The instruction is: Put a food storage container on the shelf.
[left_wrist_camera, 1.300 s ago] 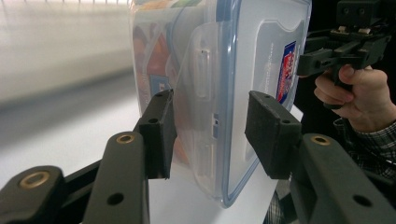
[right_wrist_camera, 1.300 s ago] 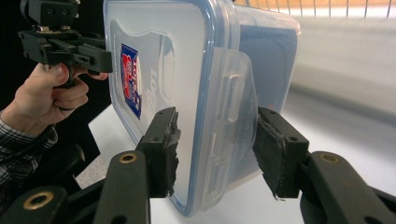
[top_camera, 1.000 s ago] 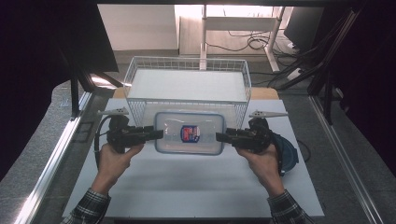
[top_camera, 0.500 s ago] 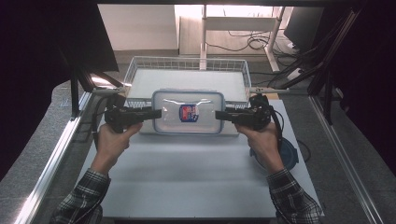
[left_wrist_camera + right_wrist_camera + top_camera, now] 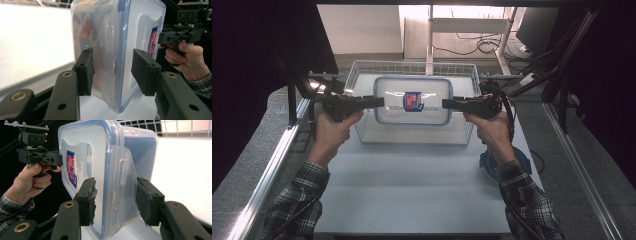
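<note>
Plastic box: clear lidded container (image 5: 413, 100) with blue seal rim and red-blue label, hanging level between my two claws, lid up.
Change vs earlier: box is sitting higher and farther from me than a second ago; back then it was in front of the basket, now it is hovering over the wire basket (image 5: 362, 75). Both my hands have been carrying it up and forward together.
Left claw: my left gripper (image 5: 379, 102) is pinching the box's left end, one pad under the base, the other on the lid; in the left gripper view (image 5: 112, 72) the side latch flap is sitting between the pads.
Right claw: my right gripper (image 5: 446, 104) is pinching the right end the same way; in the right gripper view (image 5: 115, 200) the pads are clamping across lid and base, latch flap between them.
Box vs claws: spanning the gap between both, touching all four pads, clear of the white table (image 5: 412, 190).
Contents: something orange is showing through the wall, can't tell what.
Other: blue round thing (image 5: 524, 160) is lying on the table beside my right forearm.
</note>
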